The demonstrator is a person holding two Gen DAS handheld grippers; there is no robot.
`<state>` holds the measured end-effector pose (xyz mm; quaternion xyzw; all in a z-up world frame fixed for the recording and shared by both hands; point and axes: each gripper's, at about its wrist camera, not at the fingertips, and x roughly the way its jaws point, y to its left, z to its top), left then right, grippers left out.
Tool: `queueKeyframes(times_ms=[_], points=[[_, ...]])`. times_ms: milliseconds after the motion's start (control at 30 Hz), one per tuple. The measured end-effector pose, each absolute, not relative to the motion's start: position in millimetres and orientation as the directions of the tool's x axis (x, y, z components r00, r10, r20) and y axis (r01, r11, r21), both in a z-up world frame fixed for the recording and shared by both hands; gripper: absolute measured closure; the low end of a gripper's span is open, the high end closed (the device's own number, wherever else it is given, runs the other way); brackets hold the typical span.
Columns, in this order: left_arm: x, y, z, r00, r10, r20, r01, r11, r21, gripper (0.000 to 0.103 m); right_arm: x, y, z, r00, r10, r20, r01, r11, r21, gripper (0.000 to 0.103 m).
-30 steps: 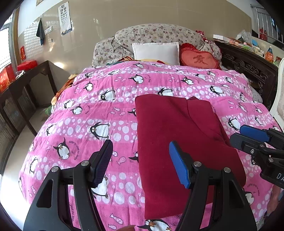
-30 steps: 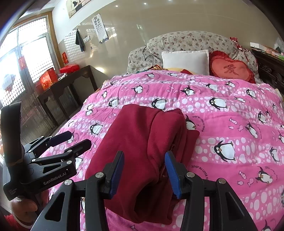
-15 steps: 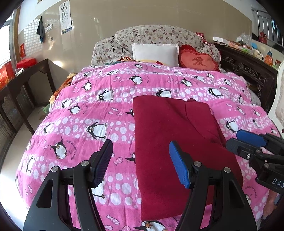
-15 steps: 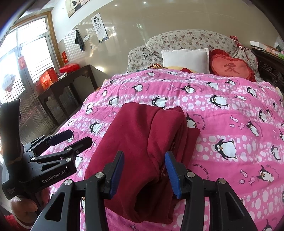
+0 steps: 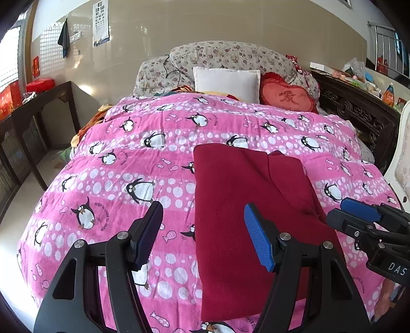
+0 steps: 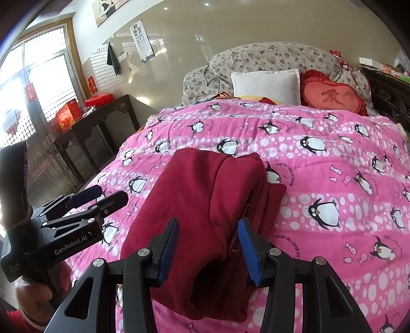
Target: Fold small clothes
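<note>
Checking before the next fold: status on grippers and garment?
Left gripper open, empty, above the quilt. Right gripper open, astride the dark red garment, pads not pressing. Garment lies folded on quilt. Nothing in the way.

Your left gripper's (image 5: 202, 238) arms run off the bottom edge, and its right arm covers the near right corner of the maroon garment (image 5: 243, 217). The wall chart (image 5: 100, 23) is too small to read. In the right wrist view, your hand (image 6: 33, 294) is cut off at the left
</note>
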<state>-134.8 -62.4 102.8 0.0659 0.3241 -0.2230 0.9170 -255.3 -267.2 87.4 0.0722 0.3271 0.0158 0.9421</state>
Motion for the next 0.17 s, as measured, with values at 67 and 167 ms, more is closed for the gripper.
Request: queueKeyframes(times_ms=[67, 167], points=[[-135.7, -62.7, 102.6, 0.690, -0.362, -0.627, 0.449, 0.893, -0.021, 0.037, -255.7, -267.5, 87.5, 0.786, 0.074, -0.614, 0.020, 0.989, 0.145, 0.057], [-135.1, -60.2, 102.2, 0.692, -0.350, -0.631, 0.437, 0.899, -0.020, 0.037, -256.8, -269.0, 88.0, 0.787, 0.072, -0.612, 0.022, 0.989, 0.145, 0.057]])
